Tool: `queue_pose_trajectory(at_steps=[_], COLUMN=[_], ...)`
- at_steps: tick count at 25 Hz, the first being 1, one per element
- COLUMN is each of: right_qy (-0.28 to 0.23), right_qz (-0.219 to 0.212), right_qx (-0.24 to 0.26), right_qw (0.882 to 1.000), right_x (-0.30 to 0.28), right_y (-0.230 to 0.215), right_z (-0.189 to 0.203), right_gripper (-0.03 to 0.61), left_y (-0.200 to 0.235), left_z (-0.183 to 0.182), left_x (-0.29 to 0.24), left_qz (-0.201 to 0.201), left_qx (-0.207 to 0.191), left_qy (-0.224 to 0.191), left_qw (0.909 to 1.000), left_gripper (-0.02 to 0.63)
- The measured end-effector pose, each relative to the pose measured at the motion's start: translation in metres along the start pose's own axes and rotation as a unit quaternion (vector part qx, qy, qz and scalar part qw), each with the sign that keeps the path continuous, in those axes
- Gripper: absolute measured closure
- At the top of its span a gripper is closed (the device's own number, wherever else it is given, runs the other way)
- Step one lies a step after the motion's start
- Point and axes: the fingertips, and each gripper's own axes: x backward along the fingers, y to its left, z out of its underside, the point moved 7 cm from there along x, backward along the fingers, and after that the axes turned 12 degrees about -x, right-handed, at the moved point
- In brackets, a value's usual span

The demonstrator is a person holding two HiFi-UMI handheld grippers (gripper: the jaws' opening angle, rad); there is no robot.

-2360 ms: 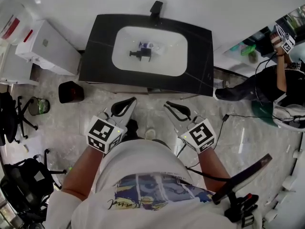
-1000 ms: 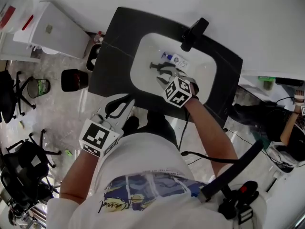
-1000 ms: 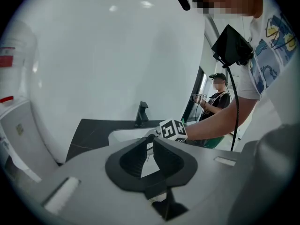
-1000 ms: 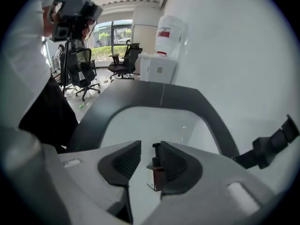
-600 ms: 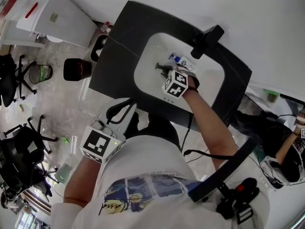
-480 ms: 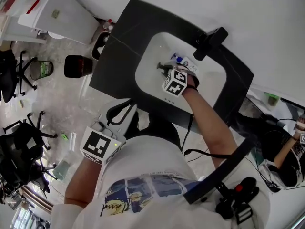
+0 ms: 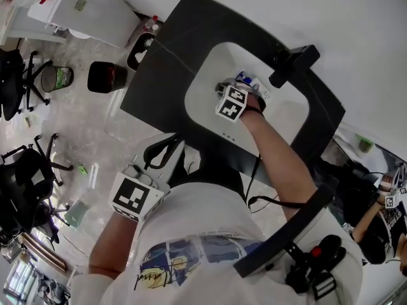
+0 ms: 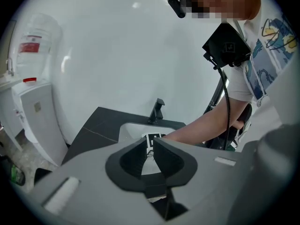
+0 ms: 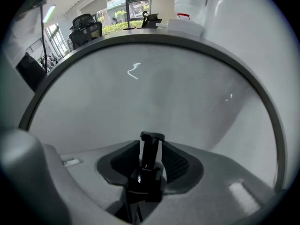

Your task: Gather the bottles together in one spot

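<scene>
The right gripper (image 9: 150,146) points down into the white sink (image 7: 205,75), upper centre of the head view. In its own view a black pump bottle (image 9: 152,137) stands upright between the jaws at lower centre. The jaws have just been opening and stand about half apart. The left pad lies against the bottle's neck, but a light strip shows between the neck and the right pad, so the bottle is not clamped. A second bottle (image 7: 247,80), with blue on it, lies in the sink just beyond that gripper, near the black faucet (image 7: 296,61). The left gripper (image 8: 150,142) hangs off the black counter (image 7: 165,75), lower left of the head view, its jaws a narrow slit apart and holding nothing.
</scene>
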Motion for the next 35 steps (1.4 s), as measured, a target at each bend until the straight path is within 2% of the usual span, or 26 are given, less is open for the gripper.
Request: queue_pose_trajectory(at_steps=[4,7,14,20,27,35], right_qy=[0.009,0.0,-0.041,-0.099,-0.162,-0.245], right_qz=[0.011,0.017,0.04,0.066,0.088,0.111], right_qx=[0.001,-0.004,-0.022,-0.057,-0.092,-0.169], right_qw=[1.0,1.0,0.998,0.991,0.979,0.948], right_x=[-0.003,-0.001,0.018,0.056,0.078,0.119], right_y=[-0.001,0.0,0.009,0.01,0.014,0.015], right_z=[-0.004,-0.004,0.003,0.008,0.023,0.049], right_gripper=[0.436,0.484,0.491,0.491,0.492,0.494], left_y=[0.002,0.002,0.0,-0.008,-0.02,-0.042], left_z=[-0.002,-0.001,0.0,-0.01,-0.018,-0.023], left_x=[-0.002,-0.006,-0.012,-0.014,-0.022,-0.025], left_qz=[-0.002,0.001,0.018,0.045,0.074,0.105], left_qx=[0.007,0.006,-0.018,-0.031,-0.051,-0.081], left_qy=[0.002,0.006,0.001,0.0,0.0,0.001], left_qw=[1.0,1.0,0.9997,0.9985,0.996,0.9911], left_gripper=[0.568,0.568,0.568,0.568,0.568,0.568])
